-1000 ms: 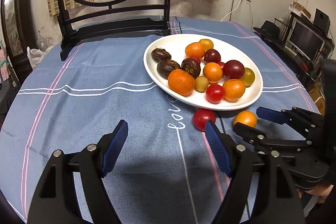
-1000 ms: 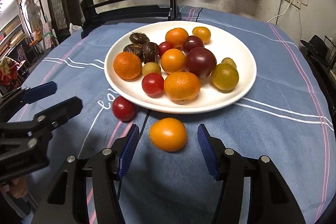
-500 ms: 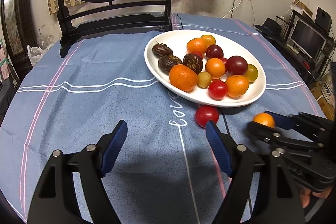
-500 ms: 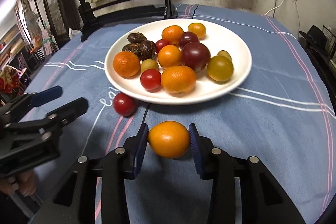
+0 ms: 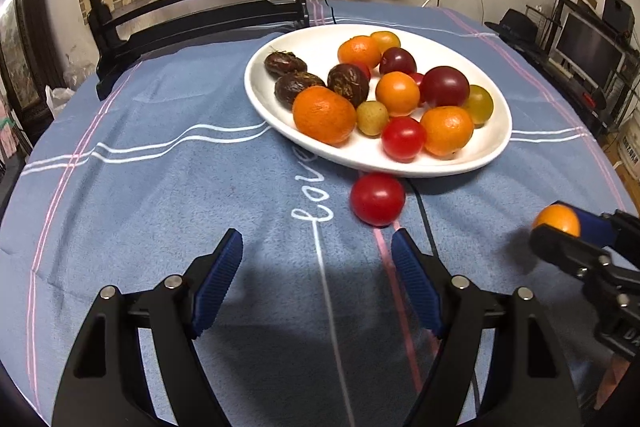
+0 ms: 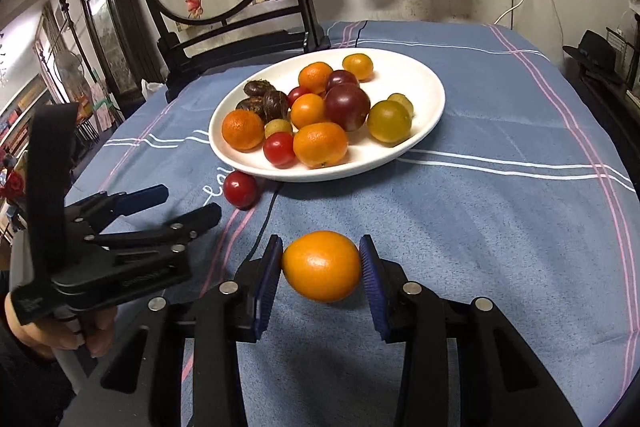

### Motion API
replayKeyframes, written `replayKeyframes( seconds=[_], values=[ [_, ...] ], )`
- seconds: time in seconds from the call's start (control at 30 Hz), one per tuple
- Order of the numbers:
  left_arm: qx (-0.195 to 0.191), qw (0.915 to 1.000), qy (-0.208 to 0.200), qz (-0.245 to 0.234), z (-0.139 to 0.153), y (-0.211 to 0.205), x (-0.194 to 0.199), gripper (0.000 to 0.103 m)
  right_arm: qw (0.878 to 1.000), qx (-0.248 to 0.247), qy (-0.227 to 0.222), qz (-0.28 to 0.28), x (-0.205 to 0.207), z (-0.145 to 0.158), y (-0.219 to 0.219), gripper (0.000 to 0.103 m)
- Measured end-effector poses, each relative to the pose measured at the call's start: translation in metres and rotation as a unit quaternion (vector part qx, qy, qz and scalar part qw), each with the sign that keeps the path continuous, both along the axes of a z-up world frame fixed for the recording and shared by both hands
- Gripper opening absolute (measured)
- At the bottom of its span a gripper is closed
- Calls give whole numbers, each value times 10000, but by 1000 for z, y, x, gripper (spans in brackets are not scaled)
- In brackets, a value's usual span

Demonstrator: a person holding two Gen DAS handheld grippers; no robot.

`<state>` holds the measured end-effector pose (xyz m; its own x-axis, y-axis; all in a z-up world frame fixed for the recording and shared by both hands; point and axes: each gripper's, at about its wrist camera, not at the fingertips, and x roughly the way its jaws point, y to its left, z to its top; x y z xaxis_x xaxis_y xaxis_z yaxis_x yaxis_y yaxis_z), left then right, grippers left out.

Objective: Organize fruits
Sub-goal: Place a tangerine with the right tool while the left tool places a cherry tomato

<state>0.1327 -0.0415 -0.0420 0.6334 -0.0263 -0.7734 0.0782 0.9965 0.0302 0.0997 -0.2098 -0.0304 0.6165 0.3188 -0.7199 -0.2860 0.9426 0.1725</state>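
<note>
Where blue tablecloth [image 6: 500,211] spreads, right gripper [image 6: 322,267] clamps orange [image 6: 322,265].

Orange fruit [image 6: 321,265]: a second ago it lay on the tabletop [image 6: 500,227] just in front of the white plate [image 6: 424,83], between spread fingers; now it is clamped and raised clear of the cloth, its shadow below it.
Right gripper [image 6: 321,269]: the fingers [image 6: 267,277] went from wide apart to pressed against both sides of the orange fruit, and the gripper has pulled back from the plate and lifted.
Left gripper [image 5: 316,291]: has moved closer to the red tomato [image 5: 377,199] on the cloth, which now appears larger and nearer its right finger.
</note>
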Motion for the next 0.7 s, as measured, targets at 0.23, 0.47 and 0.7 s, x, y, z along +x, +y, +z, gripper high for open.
replayKeyframes(
  seconds=[0.23, 0.47, 0.7],
  values=[
    [159, 9998, 46, -119, 0, -22, 14, 75, 9998, 125, -134, -28, -6, 10, -7, 40],
    [158, 9995, 201, -157, -7, -33, 33, 63, 9997, 195, -115, -21, -6, 10, -8, 40],
    [175, 9992, 264, -234, -13, -36, 42, 39, 9998, 190, -97, 62, -6, 9, -3, 40]
  ],
)
